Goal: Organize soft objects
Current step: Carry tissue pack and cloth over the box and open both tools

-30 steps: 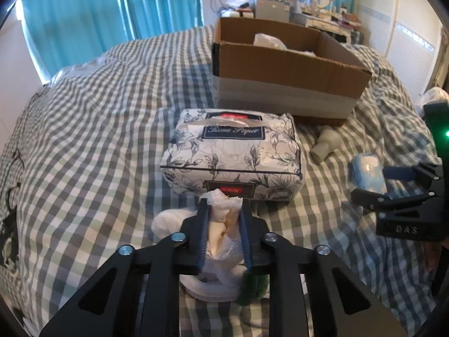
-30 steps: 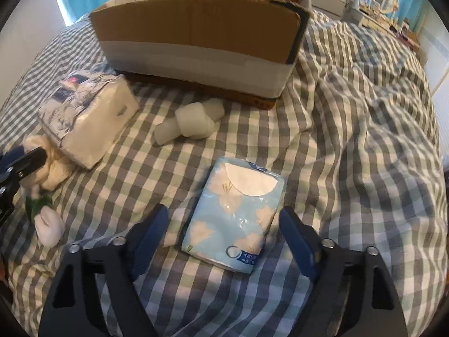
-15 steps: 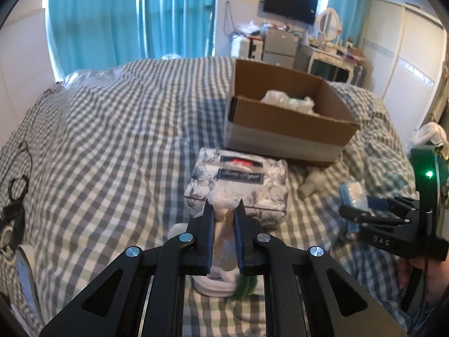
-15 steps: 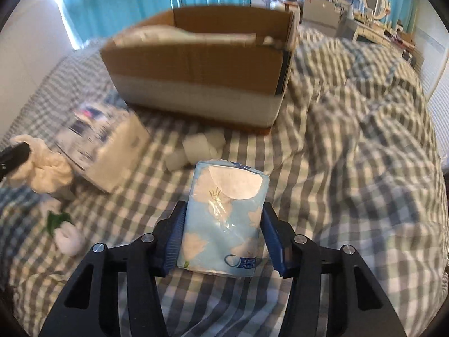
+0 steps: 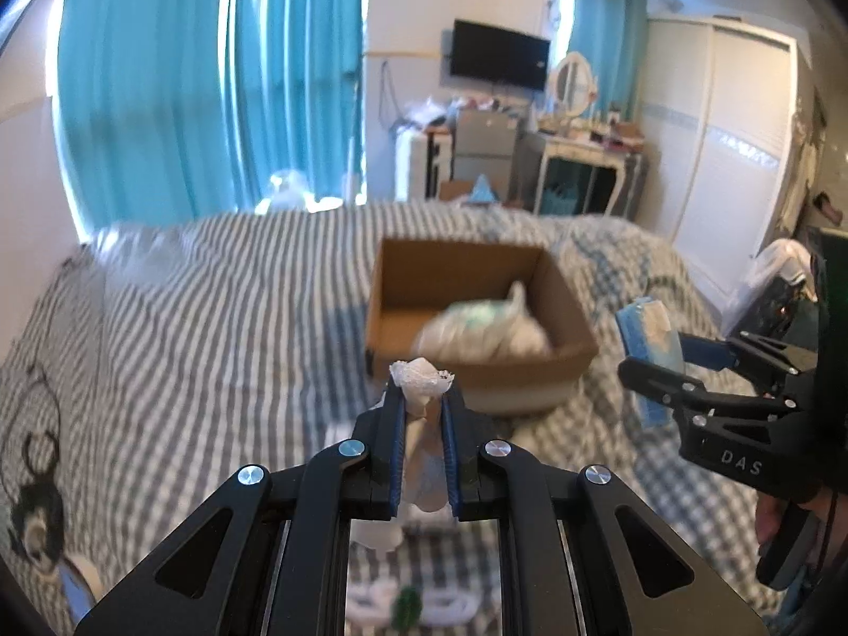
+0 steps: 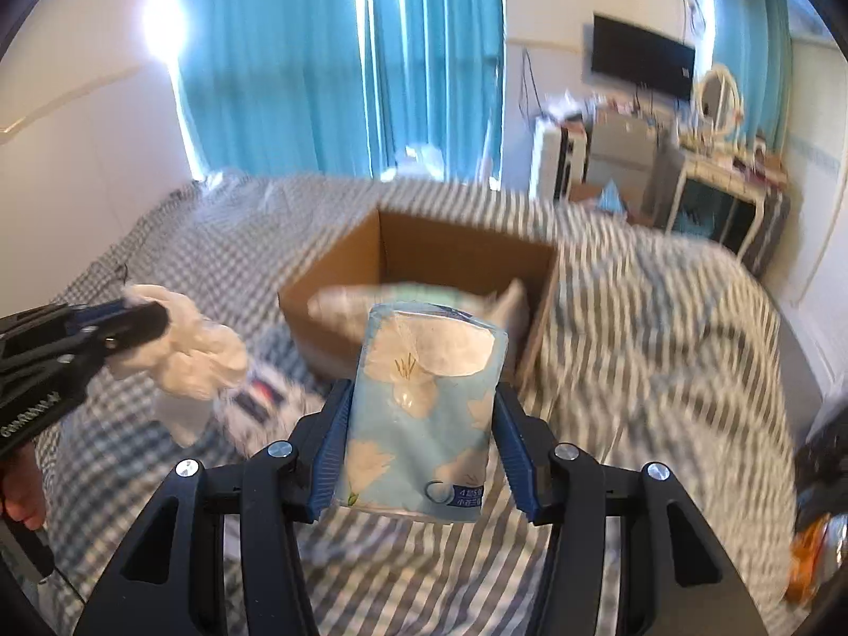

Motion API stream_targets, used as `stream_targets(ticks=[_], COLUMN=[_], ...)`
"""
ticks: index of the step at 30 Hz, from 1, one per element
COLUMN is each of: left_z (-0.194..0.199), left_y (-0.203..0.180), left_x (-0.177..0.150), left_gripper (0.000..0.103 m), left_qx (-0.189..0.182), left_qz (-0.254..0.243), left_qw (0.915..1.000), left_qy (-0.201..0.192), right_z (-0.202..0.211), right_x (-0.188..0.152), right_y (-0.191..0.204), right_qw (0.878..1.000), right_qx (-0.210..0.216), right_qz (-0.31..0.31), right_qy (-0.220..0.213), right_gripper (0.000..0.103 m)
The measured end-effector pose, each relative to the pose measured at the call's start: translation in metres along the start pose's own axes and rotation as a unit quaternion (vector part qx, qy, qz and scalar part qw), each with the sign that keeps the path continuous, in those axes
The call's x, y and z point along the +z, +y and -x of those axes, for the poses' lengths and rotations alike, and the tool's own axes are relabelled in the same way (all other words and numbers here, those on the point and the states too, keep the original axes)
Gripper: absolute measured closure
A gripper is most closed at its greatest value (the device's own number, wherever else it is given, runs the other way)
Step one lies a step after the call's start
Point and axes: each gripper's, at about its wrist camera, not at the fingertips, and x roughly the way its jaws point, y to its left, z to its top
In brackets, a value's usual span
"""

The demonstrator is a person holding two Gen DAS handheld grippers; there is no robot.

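My left gripper (image 5: pixel 422 403) is shut on a white soft toy (image 5: pixel 421 377) and holds it above the bed; the toy also shows in the right wrist view (image 6: pixel 196 350). My right gripper (image 6: pixel 424 397) is shut on a light blue tissue pack (image 6: pixel 424 408), lifted off the bed; the pack also shows in the left wrist view (image 5: pixel 649 342). An open cardboard box (image 5: pixel 471 291) stands ahead on the checked bed and holds a white bag (image 5: pixel 487 331). The box also shows in the right wrist view (image 6: pixel 424 259).
The checked bedspread (image 5: pixel 212 328) lies all around. A floral tissue package (image 6: pixel 265 392) lies below the left gripper, blurred. Blue curtains (image 5: pixel 212 79), a dressing table (image 5: pixel 588 159) and a wall TV (image 5: pixel 498 61) stand beyond the bed.
Both grippers have risen from the bed with their loads, and the right one closed on the blue tissue pack. The views now look across to the box and are motion-blurred.
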Motion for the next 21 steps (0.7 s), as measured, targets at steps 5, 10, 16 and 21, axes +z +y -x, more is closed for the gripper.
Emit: stream_targets(ticks=[5,10,16,21], left_z=[-0.007,-0.034,-0.073,-0.117], left_y=[-0.006,-0.005,-0.006,-0.007], left_x=[0.045,0.087,0.118,0.121], left_gripper=[0.091,0.091,0.091,0.091], left_qx=[-0.003,-0.009,-0.015,-0.020], left_qz=[-0.014,-0.012,-0.015,-0.011], left_qw=[0.9995,0.9991,0.9989,0.9996], left_qy=[-0.030,-0.041,-0.041,-0.017], right_z=[0.001,-0.018,-0.063,-0.107], right_x=[0.045,0.077,0.100,0.103], right_y=[-0.007,-0.018,-0.037,-0.051], right_qw=[0.999,0.999,0.999,1.000], right_qx=[-0.005,-0.017,-0.020,-0.021], right_qz=[0.015,0.023,0.022,0.019], right_qy=[-0.031,-0.041,-0.031,-0.008], right_gripper=[0.052,0.052,0.051,0.051])
